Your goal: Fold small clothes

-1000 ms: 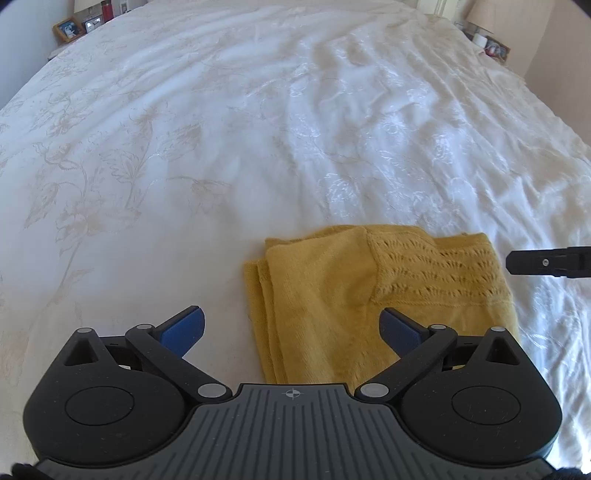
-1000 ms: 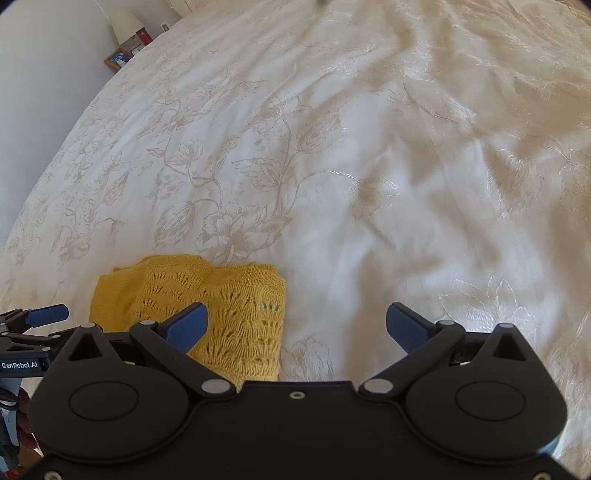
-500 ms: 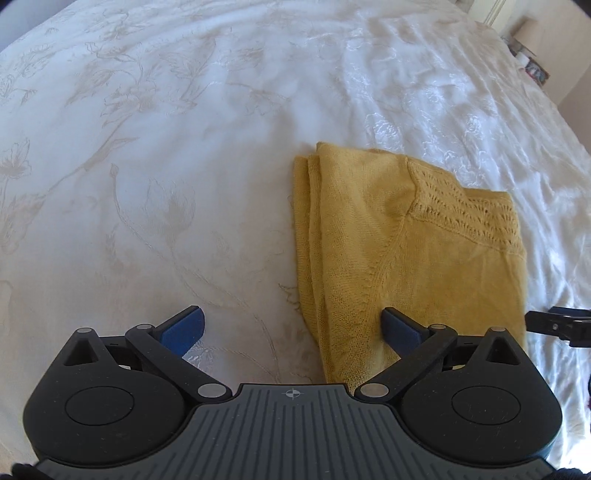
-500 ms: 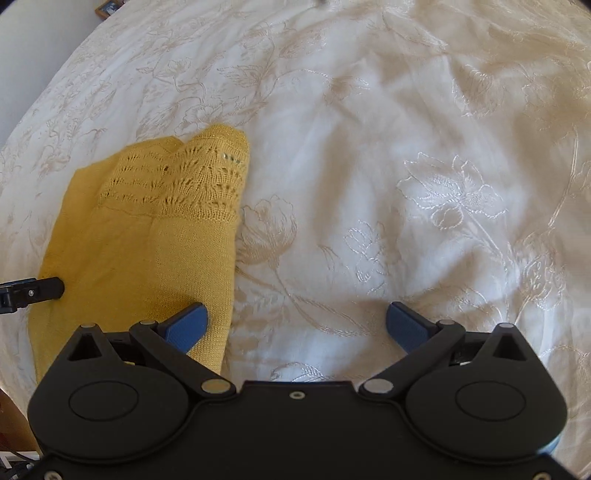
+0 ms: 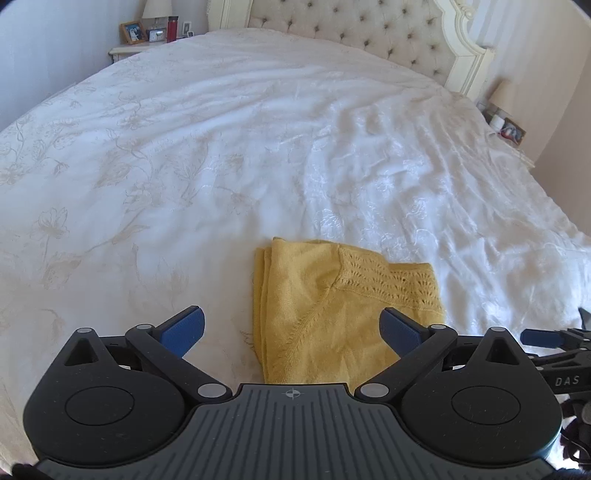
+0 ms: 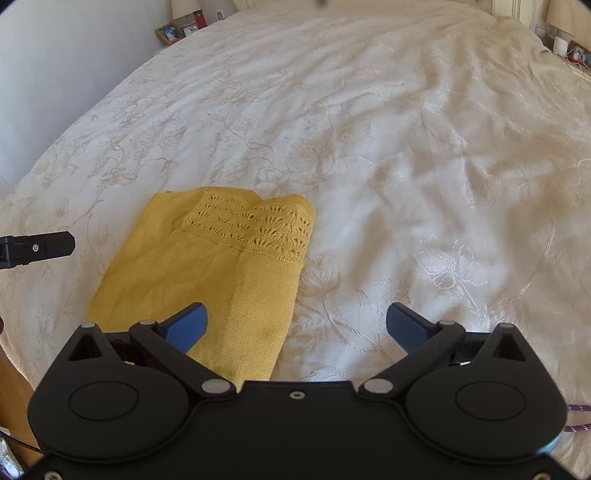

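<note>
A yellow knitted garment (image 5: 332,310) lies folded into a rectangle near the front edge of the bed, with a lace-patterned band along its far right side. My left gripper (image 5: 291,328) hovers open just in front of it, its right pad over the cloth's near edge, holding nothing. In the right wrist view the same garment (image 6: 221,266) lies to the left of centre. My right gripper (image 6: 295,326) is open and empty, its left pad above the cloth's near right corner and its right pad over bare bedspread.
A white bedspread (image 5: 258,147) with pale floral embroidery covers the bed. A tufted headboard (image 5: 351,29) stands at the far end. Nightstands with lamps, picture frames and small items flank it (image 5: 147,33) (image 6: 565,40). A wooden floor strip (image 6: 11,391) shows at left.
Both grippers have pulled back and tilted up from the garment, so the whole bed and headboard show. The garment lies as before, and both grippers stay open.
</note>
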